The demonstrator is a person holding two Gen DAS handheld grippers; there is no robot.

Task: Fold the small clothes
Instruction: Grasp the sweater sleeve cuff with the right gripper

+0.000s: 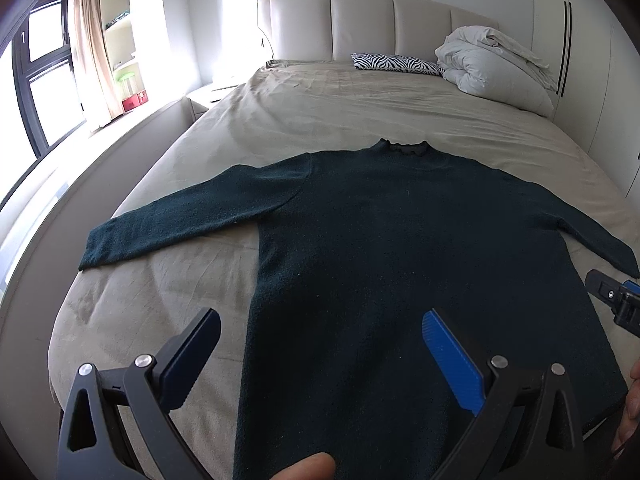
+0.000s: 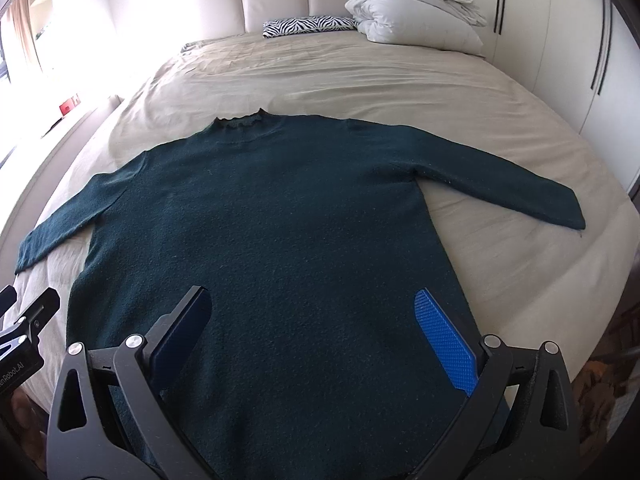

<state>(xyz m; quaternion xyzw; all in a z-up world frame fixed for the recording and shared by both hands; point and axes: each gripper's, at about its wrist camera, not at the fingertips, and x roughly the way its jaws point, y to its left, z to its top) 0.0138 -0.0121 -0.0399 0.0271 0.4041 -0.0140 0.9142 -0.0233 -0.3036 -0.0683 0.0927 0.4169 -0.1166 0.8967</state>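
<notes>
A dark green long-sleeved sweater (image 1: 400, 248) lies flat on the beige bed (image 1: 320, 104), collar away from me, both sleeves spread out. It also shows in the right wrist view (image 2: 272, 240). My left gripper (image 1: 320, 322) is open and empty, hovering over the sweater's lower left part near the hem. My right gripper (image 2: 312, 300) is open and empty over the lower right part. The left sleeve (image 1: 180, 224) reaches toward the bed's left edge, and the right sleeve (image 2: 500, 188) toward the right.
A zebra-print pillow (image 1: 396, 62) and a bundled white duvet (image 1: 492, 64) lie at the padded headboard (image 1: 360, 24). A window with curtains (image 1: 92, 48) is on the left, a white wardrobe (image 2: 560, 40) on the right. The other gripper shows at the frame edge (image 1: 616, 300).
</notes>
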